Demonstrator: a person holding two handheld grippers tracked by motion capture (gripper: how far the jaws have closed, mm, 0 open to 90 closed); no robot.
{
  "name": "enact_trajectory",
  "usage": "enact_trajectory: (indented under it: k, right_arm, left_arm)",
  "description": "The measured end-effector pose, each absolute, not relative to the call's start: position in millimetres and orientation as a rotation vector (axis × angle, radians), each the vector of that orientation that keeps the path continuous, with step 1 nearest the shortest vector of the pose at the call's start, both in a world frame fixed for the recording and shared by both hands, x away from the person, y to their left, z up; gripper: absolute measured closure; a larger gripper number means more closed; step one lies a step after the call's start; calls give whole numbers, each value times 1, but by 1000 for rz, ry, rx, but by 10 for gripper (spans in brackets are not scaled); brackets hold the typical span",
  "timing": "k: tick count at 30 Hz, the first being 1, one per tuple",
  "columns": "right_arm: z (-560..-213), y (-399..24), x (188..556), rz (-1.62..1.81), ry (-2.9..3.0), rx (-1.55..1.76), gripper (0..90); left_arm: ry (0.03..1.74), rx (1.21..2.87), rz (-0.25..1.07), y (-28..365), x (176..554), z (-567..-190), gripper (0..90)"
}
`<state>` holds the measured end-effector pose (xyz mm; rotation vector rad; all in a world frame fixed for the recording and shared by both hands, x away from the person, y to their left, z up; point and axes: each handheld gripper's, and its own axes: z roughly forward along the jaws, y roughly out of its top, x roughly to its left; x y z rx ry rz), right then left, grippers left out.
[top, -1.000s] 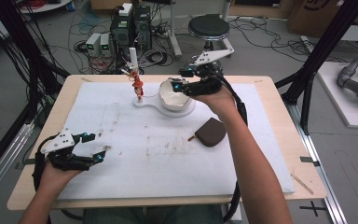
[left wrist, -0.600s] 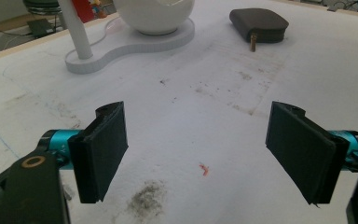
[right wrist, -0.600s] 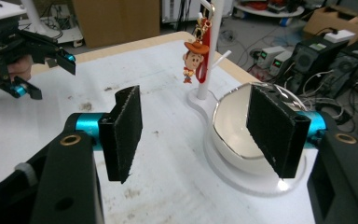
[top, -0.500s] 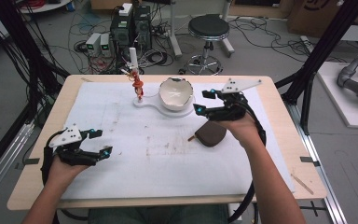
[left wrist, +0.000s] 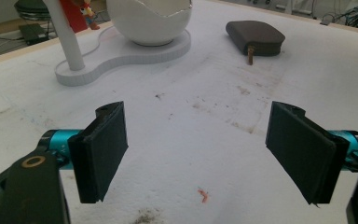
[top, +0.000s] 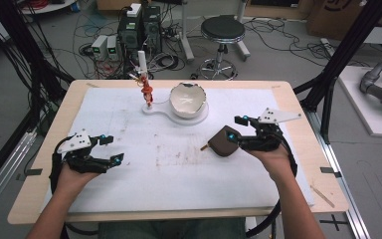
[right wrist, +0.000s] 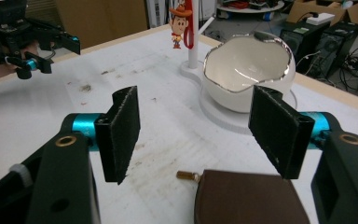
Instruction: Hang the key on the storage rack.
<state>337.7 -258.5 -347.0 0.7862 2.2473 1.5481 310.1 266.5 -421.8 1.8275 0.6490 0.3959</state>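
Your right gripper [top: 235, 128] sits just at the brown pouch [top: 225, 142], jaws spread apart and having just been widening, nothing pressed between the pads. In the right gripper view [right wrist: 193, 135] the pouch [right wrist: 249, 198] lies low in front of the jaws, partly under the right-hand one, flat on the white mat [top: 179, 169]. Its small brass-coloured tip [right wrist: 186, 176] sticks out from the pouch's corner, pointing away toward the middle of the mat; in the high view that tip [top: 205, 147] points toward your left side, with the pouch's length running roughly across the table. The pouch rests near the white egg-shaped bowl [top: 188, 99] on its stand, apart from it. Your left gripper [top: 110, 149] hovers over the mat well apart from the pouch, jaws wide, nothing in them.
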Motion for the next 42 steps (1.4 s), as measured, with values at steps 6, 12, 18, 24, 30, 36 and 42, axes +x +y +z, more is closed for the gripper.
enact_trajectory:
  k: [6, 12, 18, 24, 30, 36, 42]
  right_arm:
    - [-368, -271, 318, 1570, 2211, 849, 312]
    - [-387, -279, 304, 1546, 2186, 902, 291]
    - [-406, -288, 298, 1521, 2160, 961, 229]
    - [-414, -293, 299, 1494, 2117, 1019, 195]
    - [-415, -297, 302, 1488, 2090, 1029, 190]
    - [-415, -304, 301, 1494, 2058, 1053, 190]
    - [-417, -306, 303, 1490, 2065, 1062, 190]
  left_arm:
    - [651, 1828, 393, 266, 310, -422, 206]
    - [644, 1827, 395, 265, 309, -422, 206]
    - [626, 1837, 384, 260, 312, -423, 206]
    - [601, 1844, 390, 255, 315, -422, 206]
    - [607, 1836, 389, 254, 316, -423, 206]
    - [613, 1835, 386, 254, 318, -424, 206]
    - [619, 1839, 387, 253, 318, -423, 206]
